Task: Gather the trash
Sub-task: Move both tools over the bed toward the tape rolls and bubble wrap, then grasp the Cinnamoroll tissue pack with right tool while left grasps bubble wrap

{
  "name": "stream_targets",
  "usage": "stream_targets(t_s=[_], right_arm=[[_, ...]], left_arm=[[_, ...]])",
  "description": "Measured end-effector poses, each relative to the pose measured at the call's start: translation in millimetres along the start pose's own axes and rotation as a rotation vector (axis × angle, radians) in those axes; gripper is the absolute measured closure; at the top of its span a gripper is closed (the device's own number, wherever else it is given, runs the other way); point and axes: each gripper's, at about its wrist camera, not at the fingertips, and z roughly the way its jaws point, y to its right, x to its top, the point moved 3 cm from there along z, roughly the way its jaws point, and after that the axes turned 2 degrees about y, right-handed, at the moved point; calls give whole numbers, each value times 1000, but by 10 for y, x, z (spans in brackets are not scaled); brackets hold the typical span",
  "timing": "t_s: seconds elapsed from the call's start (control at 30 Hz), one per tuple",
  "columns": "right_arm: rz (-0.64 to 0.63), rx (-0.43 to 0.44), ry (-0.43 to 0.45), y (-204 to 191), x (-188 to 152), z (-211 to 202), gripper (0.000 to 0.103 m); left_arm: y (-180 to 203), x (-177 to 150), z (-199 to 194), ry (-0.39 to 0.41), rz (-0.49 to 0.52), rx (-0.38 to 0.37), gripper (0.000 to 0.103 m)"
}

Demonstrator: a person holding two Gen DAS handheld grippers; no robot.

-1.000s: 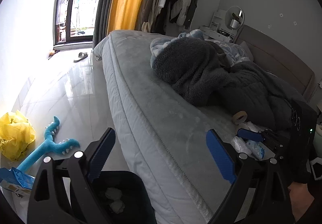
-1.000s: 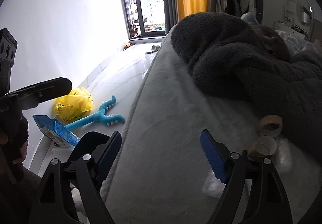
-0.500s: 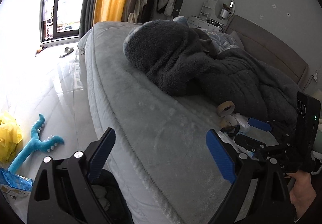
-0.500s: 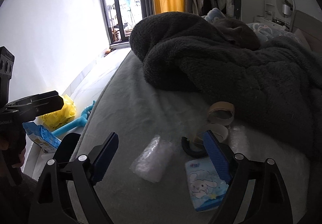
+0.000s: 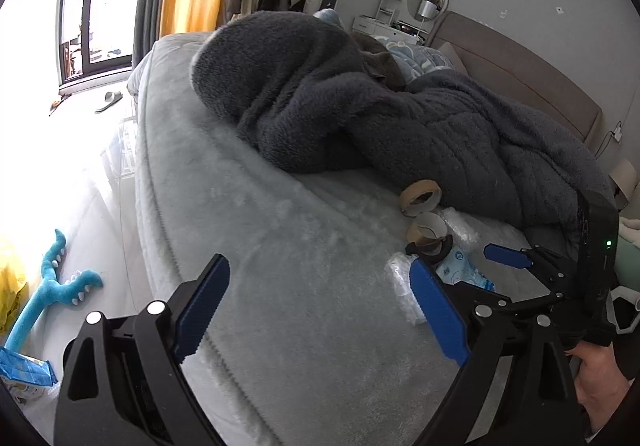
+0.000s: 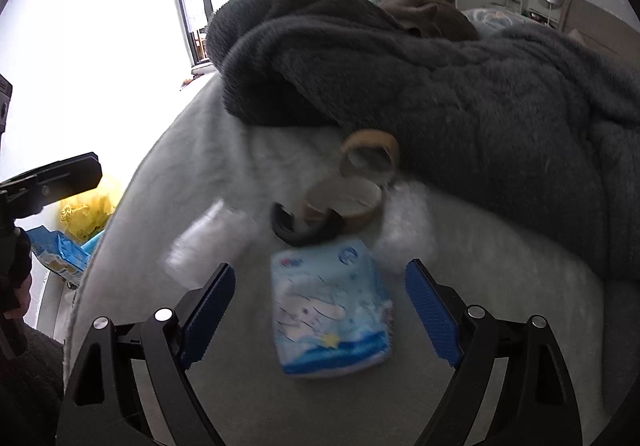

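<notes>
Right gripper [image 6: 320, 306] hovering over bed [image 6: 480, 326], fingers spread wide, straddling blue tissue pack [image 6: 330, 306] lying flat on bed. Two tape rolls [image 6: 344, 201], black ring [image 6: 306, 230], clear wrapper [image 6: 200, 242] sitting just beyond pack, near dark blanket [image 6: 440, 85]. Left gripper [image 5: 320, 314] idling at bed edge, fingers apart, holding nothing.

Bare mattress [image 5: 320, 286] fronts trash; blanket [image 6: 460, 85] crowds behind.

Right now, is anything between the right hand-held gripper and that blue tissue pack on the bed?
Nothing visible: the right hand-held gripper is open with the blue tissue pack lying between its fingers. The black ring piece lies beyond the pack.
</notes>
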Motion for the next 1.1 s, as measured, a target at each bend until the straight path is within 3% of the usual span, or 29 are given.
stream_targets(t_s=[0.33,0.7,1.1], right_arm=[[53,35,-61,198,-135,155,16],[6,68,-60,199,-182,94,49],[42,86,16,479,-235,-265,50]], left_arm=[[254,-91,206,-33,29,-31,10],[504,-184,411,-55,54,-67,10],[749,-330,709,-102,91,-53,18]])
